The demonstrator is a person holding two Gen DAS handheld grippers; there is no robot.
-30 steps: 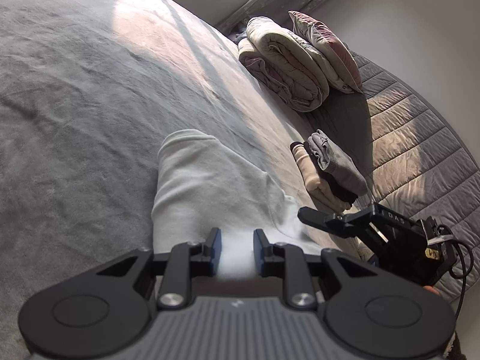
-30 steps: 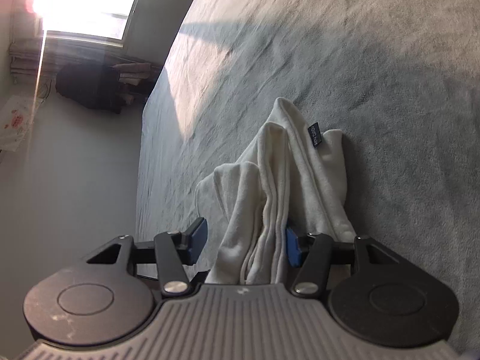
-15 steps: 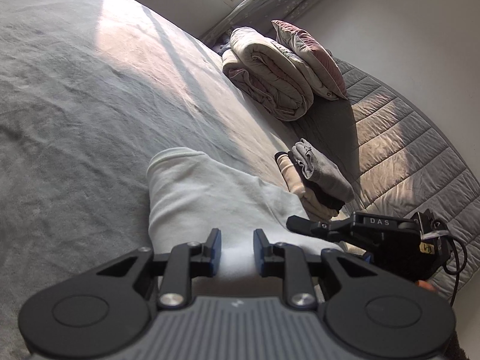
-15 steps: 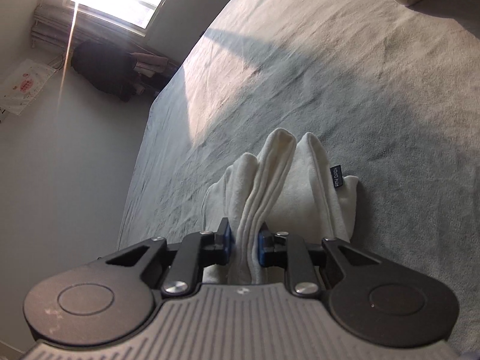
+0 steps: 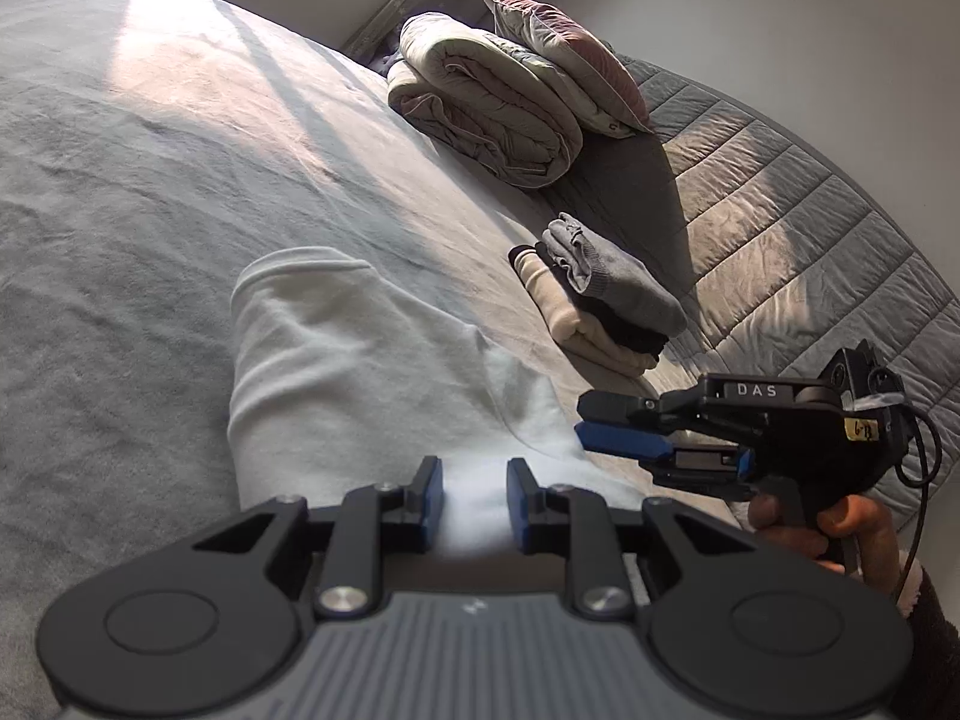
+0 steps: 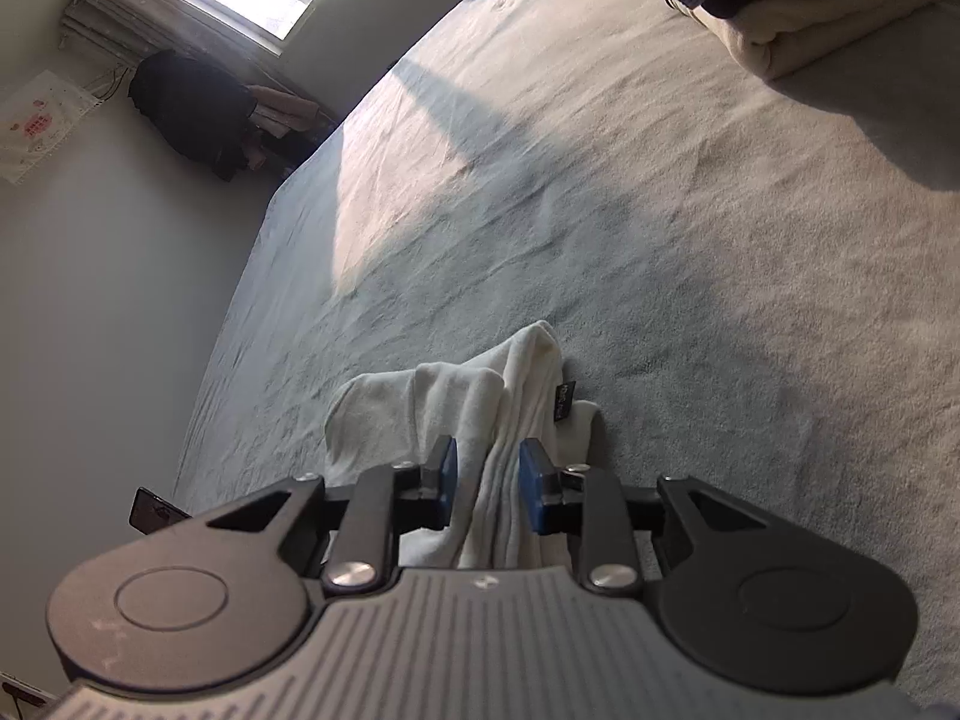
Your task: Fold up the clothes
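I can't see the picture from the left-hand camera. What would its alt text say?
The left gripper holds a white garment spread on a grey bed, while the right gripper reaches in from the right. Behind lie a stack of folded clothes and a rolled duvet.

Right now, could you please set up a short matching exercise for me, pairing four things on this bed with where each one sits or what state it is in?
Things:
1. white garment
2. rolled duvet
3. grey sweater
4. small dark label

Places or states:
a. on top of the folded stack
b. sewn to the white cloth's edge
c. gripped by the left tongs and right tongs
d. under a pillow

Pairs: 1-c, 2-d, 3-a, 4-b
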